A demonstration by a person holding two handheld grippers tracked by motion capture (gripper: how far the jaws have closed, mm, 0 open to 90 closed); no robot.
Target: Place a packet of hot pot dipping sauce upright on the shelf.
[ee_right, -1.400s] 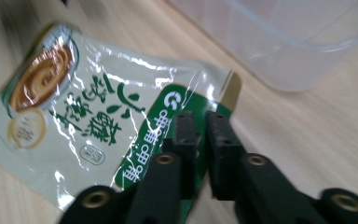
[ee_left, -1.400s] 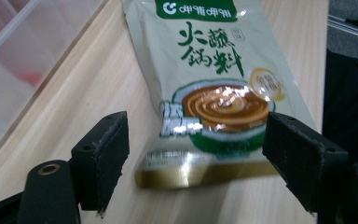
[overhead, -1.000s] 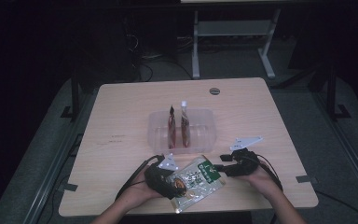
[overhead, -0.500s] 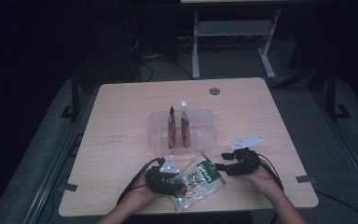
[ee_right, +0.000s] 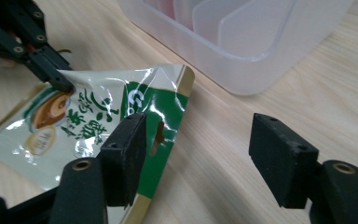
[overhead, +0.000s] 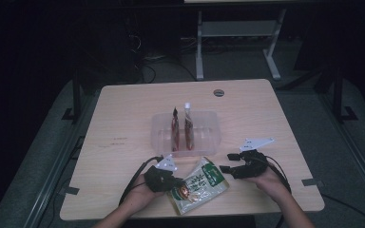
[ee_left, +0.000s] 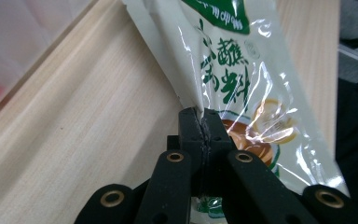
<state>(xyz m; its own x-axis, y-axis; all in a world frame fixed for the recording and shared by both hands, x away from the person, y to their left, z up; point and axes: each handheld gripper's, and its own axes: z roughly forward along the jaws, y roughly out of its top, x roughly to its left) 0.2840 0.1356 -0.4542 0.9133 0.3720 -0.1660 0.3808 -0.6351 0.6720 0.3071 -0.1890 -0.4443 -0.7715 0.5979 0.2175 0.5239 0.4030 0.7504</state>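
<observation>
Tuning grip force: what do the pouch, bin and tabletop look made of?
Pouch: thin glossy plastic film, likely laminated; it shows sharp glare streaks, wrinkles and a flat sealed edge.
Bin: translucent frosted plastic, seemingly rigid; the contents show through blurred, and the corners are rounded.
Tabletop: pale wood-grain surface, matte; probably laminate, though solid wood can't be ruled out.

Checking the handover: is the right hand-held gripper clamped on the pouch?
No, the right hand-held gripper stands open, its pads apart, with the pouch corner beside one pad.

One pouch (overhead: 200,185), one bin (overhead: 209,130), two sachets (overhead: 181,126).
</observation>
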